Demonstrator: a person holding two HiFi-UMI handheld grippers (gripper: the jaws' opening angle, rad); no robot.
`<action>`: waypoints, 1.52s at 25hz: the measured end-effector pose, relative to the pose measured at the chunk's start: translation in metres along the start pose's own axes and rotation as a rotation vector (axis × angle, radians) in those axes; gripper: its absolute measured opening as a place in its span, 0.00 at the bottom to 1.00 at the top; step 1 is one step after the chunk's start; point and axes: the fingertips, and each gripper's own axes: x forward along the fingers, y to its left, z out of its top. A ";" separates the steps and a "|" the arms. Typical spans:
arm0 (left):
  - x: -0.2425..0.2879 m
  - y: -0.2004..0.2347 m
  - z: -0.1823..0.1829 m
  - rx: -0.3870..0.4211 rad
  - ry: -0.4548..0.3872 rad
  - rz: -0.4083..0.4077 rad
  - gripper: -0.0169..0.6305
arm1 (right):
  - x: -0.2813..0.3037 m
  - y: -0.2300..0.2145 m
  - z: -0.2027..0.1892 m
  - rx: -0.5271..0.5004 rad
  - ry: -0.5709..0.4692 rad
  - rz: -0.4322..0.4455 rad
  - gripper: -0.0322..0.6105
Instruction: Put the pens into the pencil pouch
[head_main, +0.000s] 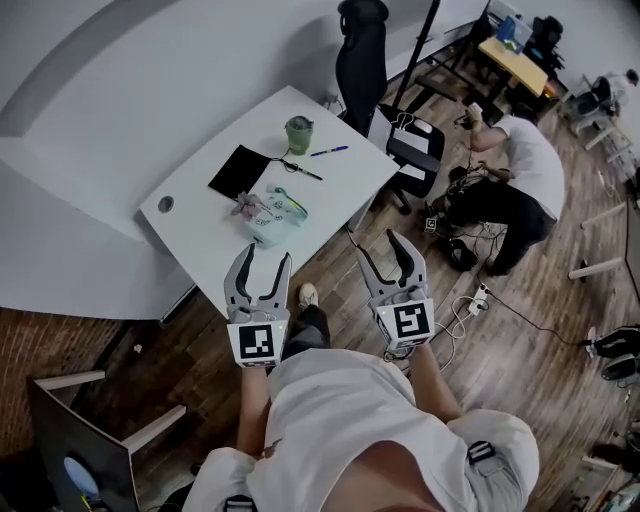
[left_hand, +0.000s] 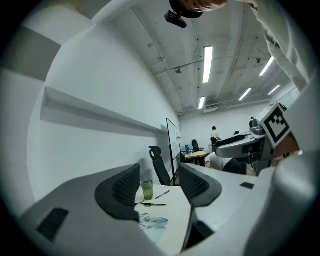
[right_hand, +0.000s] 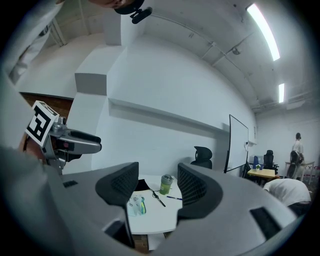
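White table (head_main: 200, 215): pouch (head_main: 272, 222), pens (head_main: 329, 151) | left gripper (head_main: 265, 256), right gripper (head_main: 384, 243): jaws apart

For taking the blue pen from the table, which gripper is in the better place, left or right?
Probably right. The right gripper is open, empty and on the side of the table where the blue pen lies; the left gripper, also open, faces the pouch.
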 end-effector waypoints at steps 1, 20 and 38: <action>0.010 0.004 -0.002 -0.005 0.004 -0.002 0.40 | 0.010 -0.004 -0.001 -0.001 0.003 0.002 0.43; 0.170 0.085 -0.044 -0.050 0.106 -0.023 0.40 | 0.185 -0.051 -0.037 0.029 0.133 0.078 0.42; 0.227 0.088 -0.102 -0.106 0.270 0.030 0.34 | 0.253 -0.073 -0.095 0.020 0.241 0.238 0.38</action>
